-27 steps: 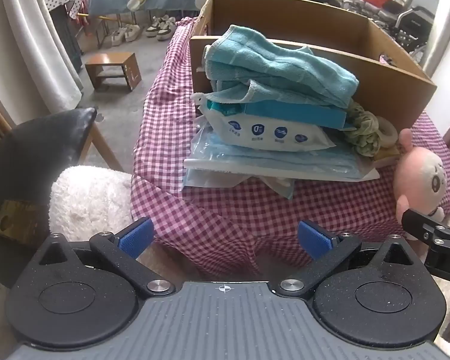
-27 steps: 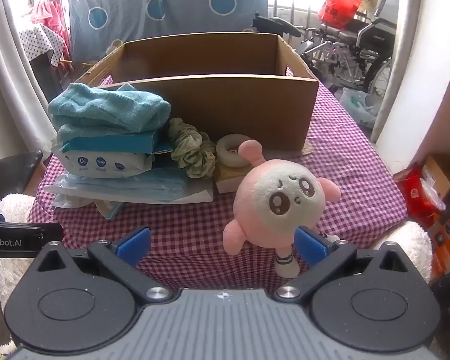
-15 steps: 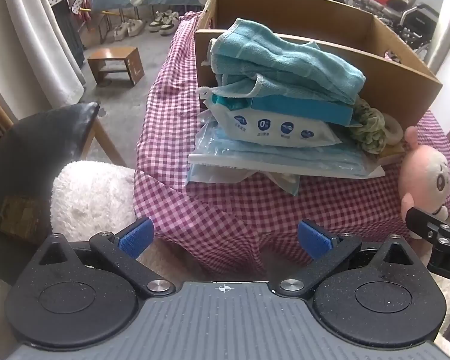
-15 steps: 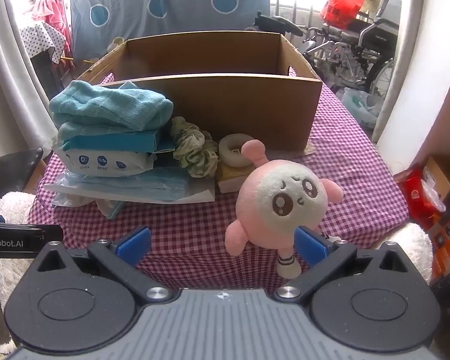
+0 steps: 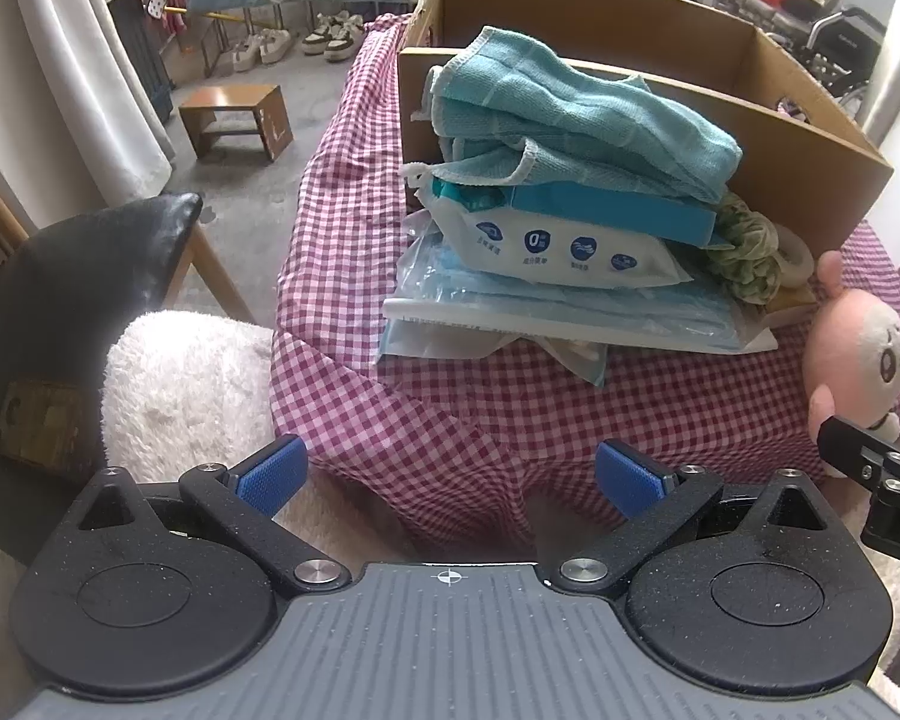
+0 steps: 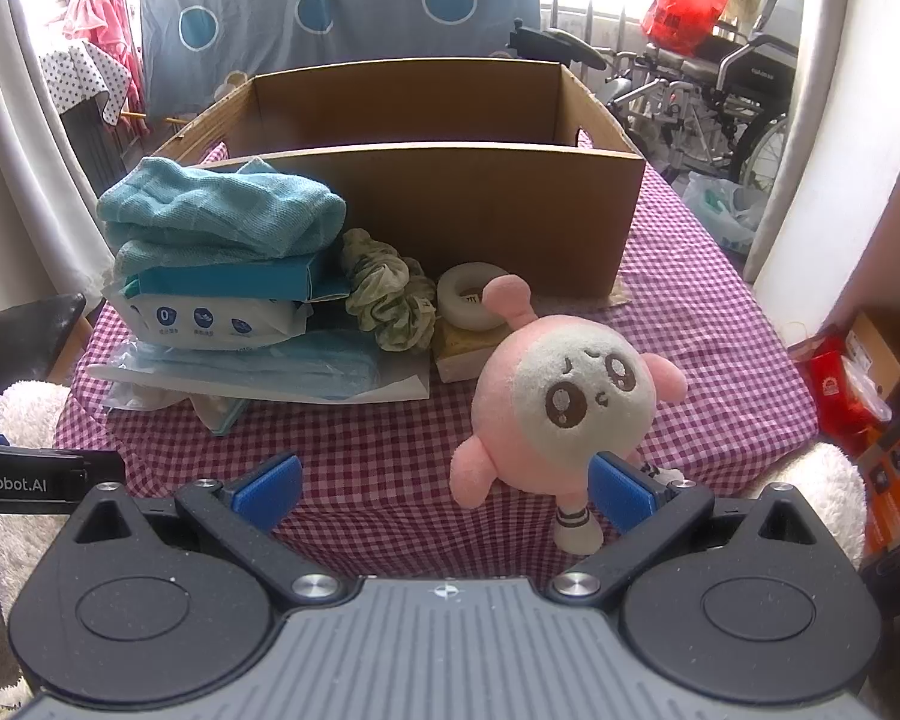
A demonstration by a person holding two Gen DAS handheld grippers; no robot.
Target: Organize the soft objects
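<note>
Pink plush (image 6: 561, 405) sits low right of frame at the table edge, crowding the right gripper (image 6: 444, 489), whose jaws gape wide and empty. Left gripper (image 5: 450, 474), equally spread, faces the towel (image 5: 576, 114) stack; box (image 6: 450, 204) behind.

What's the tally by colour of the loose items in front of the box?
Blue/teal: 3 – towel, wipes pack, mask packet
Green: 1 – scrunchie
White: 1 – tape roll
Pink: 1 – plush toy
Total: 6

towel (image 6: 222, 213) on wipes pack (image 6: 216, 318) | scrunchie (image 6: 390, 294) right | plush (image 6: 561, 414) front | box (image 6: 450, 204) behind
</note>
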